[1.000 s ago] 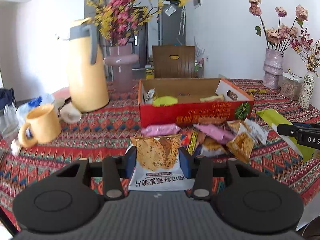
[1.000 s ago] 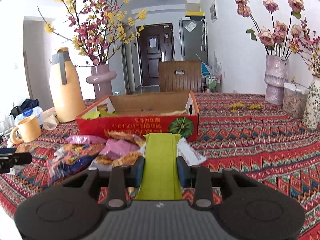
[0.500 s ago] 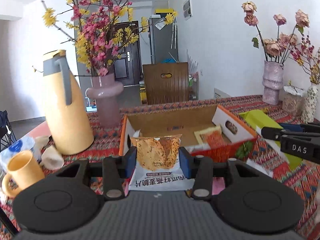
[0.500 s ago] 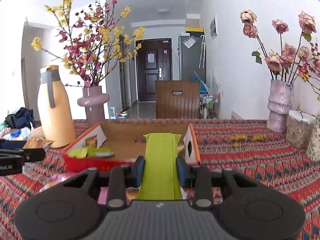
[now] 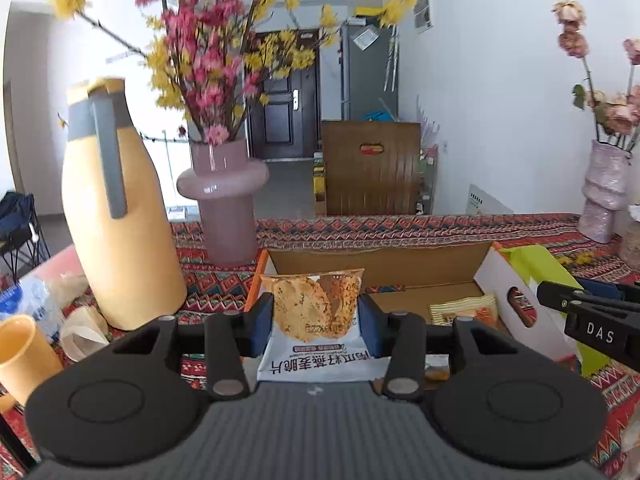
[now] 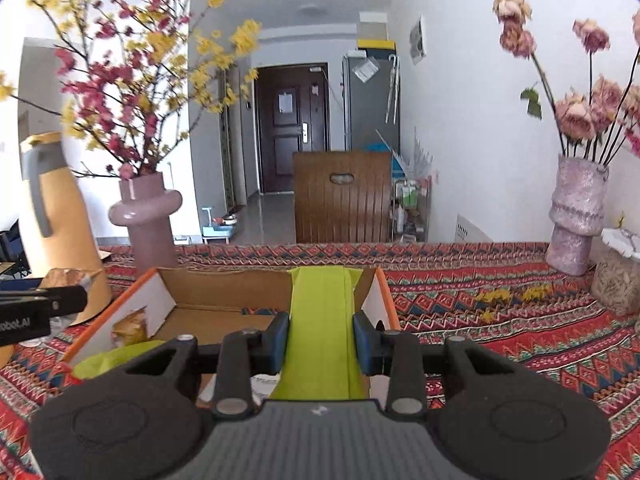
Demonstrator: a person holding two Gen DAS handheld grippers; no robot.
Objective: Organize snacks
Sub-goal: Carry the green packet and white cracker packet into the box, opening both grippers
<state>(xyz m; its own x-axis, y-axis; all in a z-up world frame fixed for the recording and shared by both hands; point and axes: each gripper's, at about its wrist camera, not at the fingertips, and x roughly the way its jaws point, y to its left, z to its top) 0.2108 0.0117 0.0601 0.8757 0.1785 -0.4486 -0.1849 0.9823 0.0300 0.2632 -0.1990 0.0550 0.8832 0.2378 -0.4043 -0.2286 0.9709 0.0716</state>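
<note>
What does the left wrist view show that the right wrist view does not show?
Only the left wrist view shows the yellow cup and the left claw shut on the cracker packet. Only the right wrist view shows the right claw shut on the green packet. Both show the cardboard box, yellow jug and pink vase.

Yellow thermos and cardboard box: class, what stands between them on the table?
In the left wrist view, the pink vase of blossoms stands between the yellow thermos and the cardboard box.

Left gripper (image 5: 316, 316) and right gripper (image 6: 320, 344) both level, jaws clamped on packets.
</note>
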